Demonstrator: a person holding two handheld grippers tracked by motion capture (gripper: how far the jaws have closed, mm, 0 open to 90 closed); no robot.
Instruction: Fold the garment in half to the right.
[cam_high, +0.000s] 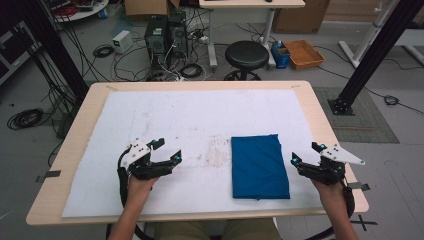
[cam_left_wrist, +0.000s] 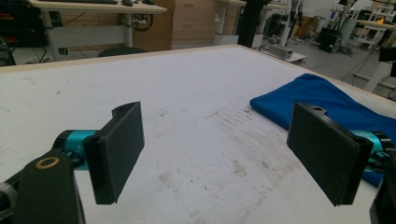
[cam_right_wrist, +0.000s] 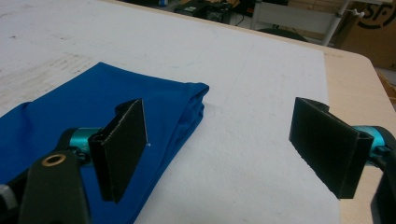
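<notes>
The folded blue cloth (cam_high: 259, 166) lies flat on the white mat (cam_high: 165, 120) that covers the worktop (cam_high: 320, 115), and I take the cloth as my mark for everything else. My left tool (cam_high: 167, 151) rests on the mat well off the cloth's left edge, its jaws standing wide apart with nothing between them. My right tool (cam_high: 306, 152) sits just off the cloth's right edge, jaws likewise spread and empty; in the right gripper view one pad (cam_right_wrist: 122, 144) hangs over the cloth's border while the other pad (cam_right_wrist: 327, 144) stands over bare mat.

The risks I see come from the cloth itself. It is thin and stacked in layers, so if I close on the near border I may catch only the top layer and pull the fold open rather than lift the whole bundle. A pad that comes down too steeply could push the edge along the mat and rumple it. The left tool has far to travel to reach the cloth, so a one-sided pull by the right could drag the bundle askew, perhaps toward the worktop's right rim just beyond the mat.
</notes>
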